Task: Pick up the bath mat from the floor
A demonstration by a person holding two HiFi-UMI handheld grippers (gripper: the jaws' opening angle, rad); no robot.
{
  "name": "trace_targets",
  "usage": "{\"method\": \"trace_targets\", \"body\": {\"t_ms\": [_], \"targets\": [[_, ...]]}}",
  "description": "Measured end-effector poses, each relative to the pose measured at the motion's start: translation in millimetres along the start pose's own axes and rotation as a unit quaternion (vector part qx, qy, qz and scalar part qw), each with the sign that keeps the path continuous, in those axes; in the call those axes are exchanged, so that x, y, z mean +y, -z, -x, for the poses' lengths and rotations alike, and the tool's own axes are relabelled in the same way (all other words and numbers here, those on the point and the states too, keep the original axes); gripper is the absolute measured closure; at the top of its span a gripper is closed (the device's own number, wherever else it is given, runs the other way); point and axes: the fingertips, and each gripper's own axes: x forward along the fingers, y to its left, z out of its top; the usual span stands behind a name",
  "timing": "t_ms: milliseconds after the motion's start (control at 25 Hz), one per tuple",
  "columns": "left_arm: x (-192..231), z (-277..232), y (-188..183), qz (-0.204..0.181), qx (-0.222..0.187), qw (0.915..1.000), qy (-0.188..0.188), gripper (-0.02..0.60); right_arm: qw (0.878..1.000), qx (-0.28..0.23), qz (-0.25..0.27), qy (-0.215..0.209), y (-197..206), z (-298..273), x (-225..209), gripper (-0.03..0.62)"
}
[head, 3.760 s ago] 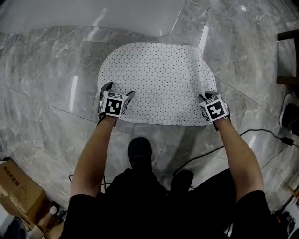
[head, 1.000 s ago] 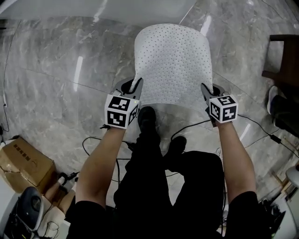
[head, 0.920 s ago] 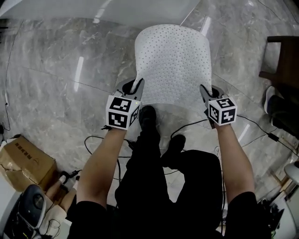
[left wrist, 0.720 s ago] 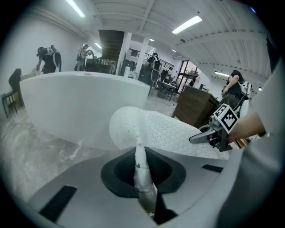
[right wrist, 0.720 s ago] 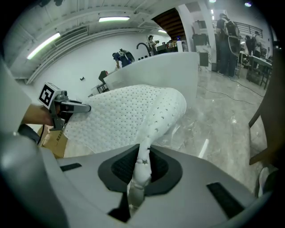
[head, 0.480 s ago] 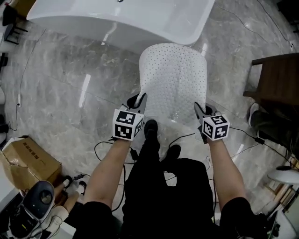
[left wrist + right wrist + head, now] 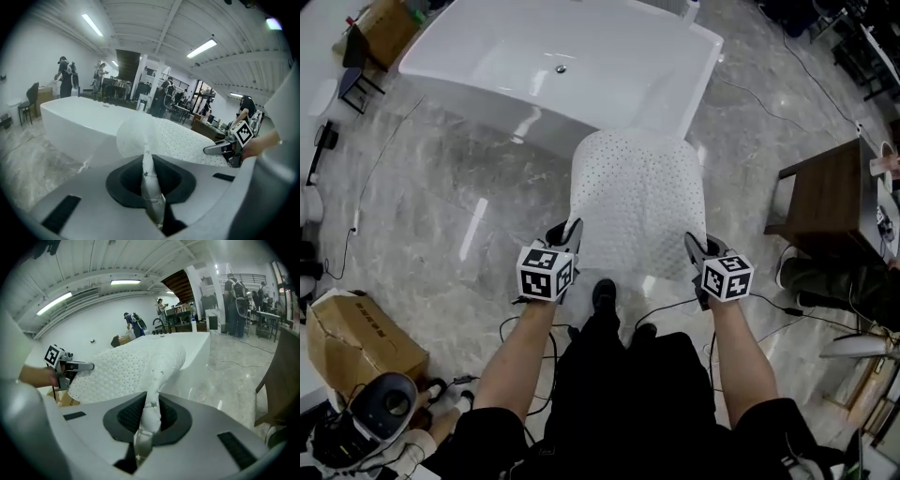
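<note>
Head view shows the white bathtub by the floor's far edge, a drain on its bare bottom. A cardboard box sits at the floor's near-left corner, and I cannot see inside it. The left gripper and right gripper each have their jaws pinched narrow on a near corner of the perforated white bath mat. It hangs stretched between them above the marble floor, far end toward the tub's near wall. A few seconds back it lay flat on the floor; now it is raised and bowed narrower, the grippers closer together.
</note>
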Motion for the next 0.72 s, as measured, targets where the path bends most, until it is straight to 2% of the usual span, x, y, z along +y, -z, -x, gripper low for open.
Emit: {"method": "trace_targets", "body": {"t_ms": [400, 560, 720], "targets": [[-3.3, 57.5, -50.7, -0.004, -0.039, 0.9992, 0.006, 0.54, 0.999, -0.033, 0.002, -0.005, -50.9, 33.7, 52.1, 0.554], [-0.8, 80.0, -63.7, 0.008, -0.059, 0.9982, -0.001, 0.54, 0.998, -0.054, 0.017, -0.009, -71.9, 46.1, 68.6, 0.554], [5.8, 98.7, -88.3, -0.002, -0.083, 0.9965, -0.015, 0.54, 0.996, -0.085, 0.011, -0.023, -95.7, 54.6, 80.6, 0.554]]}}
